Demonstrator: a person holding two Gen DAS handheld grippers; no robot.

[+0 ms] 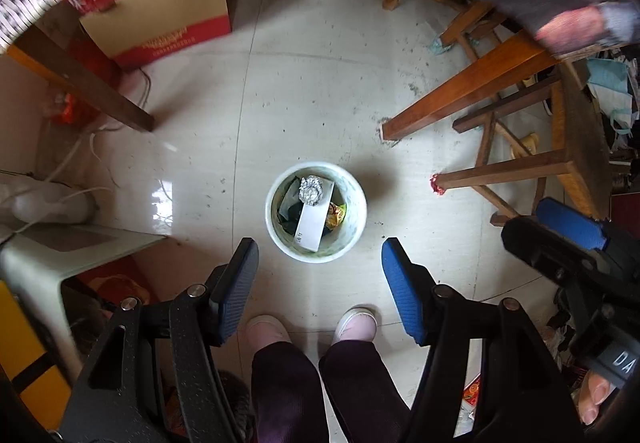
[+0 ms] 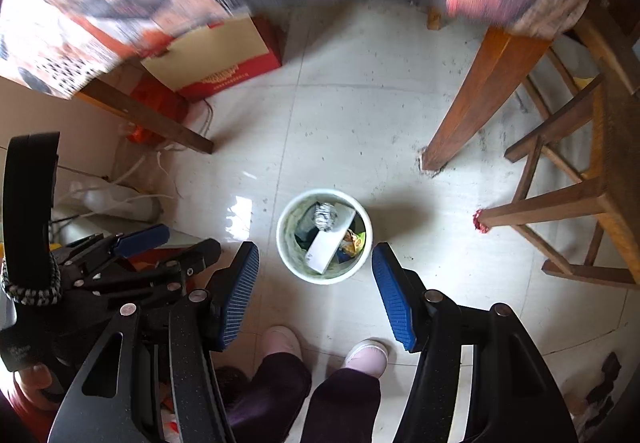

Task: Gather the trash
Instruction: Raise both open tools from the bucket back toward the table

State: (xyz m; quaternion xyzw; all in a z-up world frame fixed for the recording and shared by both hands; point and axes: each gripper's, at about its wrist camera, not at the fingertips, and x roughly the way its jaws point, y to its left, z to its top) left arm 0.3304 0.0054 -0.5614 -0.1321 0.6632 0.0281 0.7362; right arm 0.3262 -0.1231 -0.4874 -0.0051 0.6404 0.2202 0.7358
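The round white plastic trash bin (image 1: 316,211) stands on the pale tiled floor (image 1: 320,91) just beyond the person's feet, holding a crumpled foil ball (image 1: 311,190), a white paper strip (image 1: 314,217) and a yellow snack wrapper (image 1: 337,215). The left gripper (image 1: 319,257) and right gripper (image 2: 315,263) hang above it, both spread wide and carrying nothing. A drop looks complete; next comes finding more litter, perhaps the red scrap (image 1: 436,185) by the wooden stool leg (image 1: 500,173). The red-banded cardboard box (image 1: 160,23) at the far left bears unreadable gold print.

Black hand-held gripper (image 1: 320,283), blue pads (image 1: 402,291).
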